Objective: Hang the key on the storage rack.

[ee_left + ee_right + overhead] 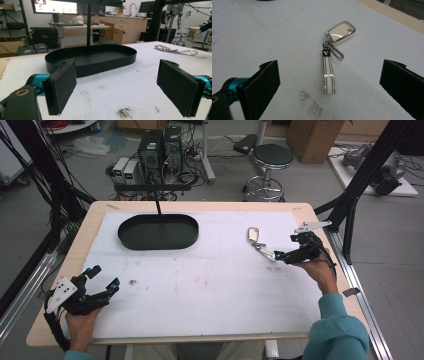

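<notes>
A cream key fob (340, 32) with a chrome edge lies flat on the white mat, with a clip and a cream strap (328, 75) running toward me. My right gripper (331, 72) is open and low over the mat, one jaw on each side of the strap's near end, touching nothing. From above, the key fob (260, 241) lies right of centre with my right gripper (286, 246) just beside it. My left gripper (106, 277) stands open near the front left corner, holding nothing. Ahead of my left gripper (120, 85) sits a black oval tray (92, 58), and the key fob (175, 50) lies far right.
The black oval tray (158, 231) sits at the back left of the white mat (210, 285), with a thin black post (159, 205) rising behind it. Small dark smudges (133, 282) mark the mat. A stool (270, 167) and computers stand on the floor beyond the table.
</notes>
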